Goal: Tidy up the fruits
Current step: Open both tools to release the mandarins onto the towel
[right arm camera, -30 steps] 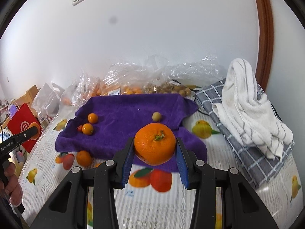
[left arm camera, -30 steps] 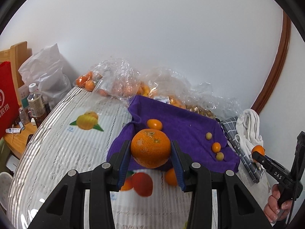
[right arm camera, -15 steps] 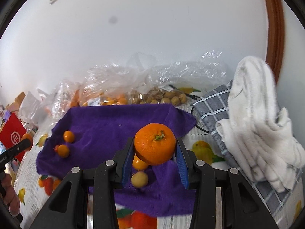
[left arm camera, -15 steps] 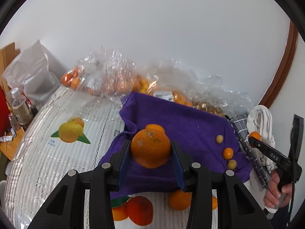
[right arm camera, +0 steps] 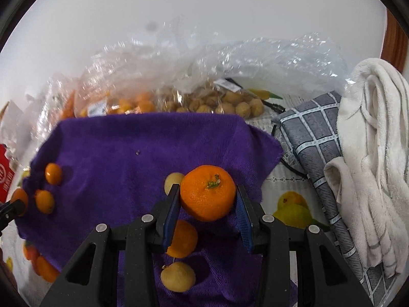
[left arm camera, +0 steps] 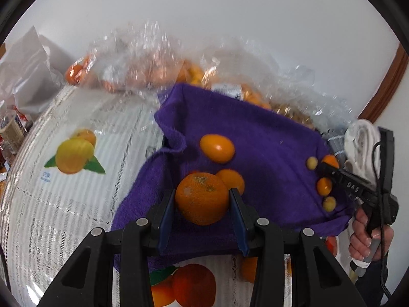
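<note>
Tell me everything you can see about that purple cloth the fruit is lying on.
The purple towel looks like soft terry, deep violet, spread over the fruit-printed tablecloth. Its left edge is rumpled into a fold; the far edge runs up against clear plastic bags of fruit. Small orange and yellowish fruits lie scattered on it. Both claws, each gripping an orange, are above it.

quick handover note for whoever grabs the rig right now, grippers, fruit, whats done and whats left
Left gripper: shut on a mandarin, over the purple towel's left part.
Right gripper: shut on a stemmed mandarin, over the towel's right part.
Done: small orange fruits lie on the towel at left, small orange and yellow fruits at right.
Left: set both mandarins down on the towel; more fruit sits in the plastic bags behind.
</note>
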`<state>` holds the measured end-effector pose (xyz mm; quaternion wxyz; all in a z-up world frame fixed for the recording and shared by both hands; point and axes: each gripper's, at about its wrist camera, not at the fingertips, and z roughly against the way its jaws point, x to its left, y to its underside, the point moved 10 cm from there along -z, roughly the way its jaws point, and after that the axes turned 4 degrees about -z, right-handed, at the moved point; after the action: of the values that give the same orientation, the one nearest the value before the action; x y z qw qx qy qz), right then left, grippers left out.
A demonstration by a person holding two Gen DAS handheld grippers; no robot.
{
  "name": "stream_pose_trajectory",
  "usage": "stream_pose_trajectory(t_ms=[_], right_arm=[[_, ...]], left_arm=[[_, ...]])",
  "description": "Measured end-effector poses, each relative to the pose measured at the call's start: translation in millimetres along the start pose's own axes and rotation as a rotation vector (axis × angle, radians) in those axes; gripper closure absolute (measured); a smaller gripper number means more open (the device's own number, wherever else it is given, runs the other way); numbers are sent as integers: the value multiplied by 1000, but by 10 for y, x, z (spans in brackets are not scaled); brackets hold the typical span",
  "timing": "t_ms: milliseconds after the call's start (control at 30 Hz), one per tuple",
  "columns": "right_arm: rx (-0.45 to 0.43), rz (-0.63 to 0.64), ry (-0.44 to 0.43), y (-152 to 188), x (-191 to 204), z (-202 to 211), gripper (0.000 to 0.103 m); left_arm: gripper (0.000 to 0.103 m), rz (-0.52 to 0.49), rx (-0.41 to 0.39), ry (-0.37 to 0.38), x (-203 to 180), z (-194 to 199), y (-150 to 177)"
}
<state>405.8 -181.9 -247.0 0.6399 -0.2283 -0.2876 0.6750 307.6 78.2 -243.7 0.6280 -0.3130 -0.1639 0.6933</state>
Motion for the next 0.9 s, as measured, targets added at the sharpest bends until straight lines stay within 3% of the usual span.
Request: stream_pose_trajectory(t_ms=[333,500,567,900], right_arm=[[35,36,-12,31,95,-105,60],[-6,56,-13,13,102,91,45],[-20,60,-6,27,90,203,43],[-97,38,42,258,105,787,42]], left_arm=[[63,-18,52,-14,-82,-186,15],[63,-9,45,12,-126,-215,1],[54,-19,42,20,-148,-199,-6],[43,-14,-20,2,-6,318,89]])
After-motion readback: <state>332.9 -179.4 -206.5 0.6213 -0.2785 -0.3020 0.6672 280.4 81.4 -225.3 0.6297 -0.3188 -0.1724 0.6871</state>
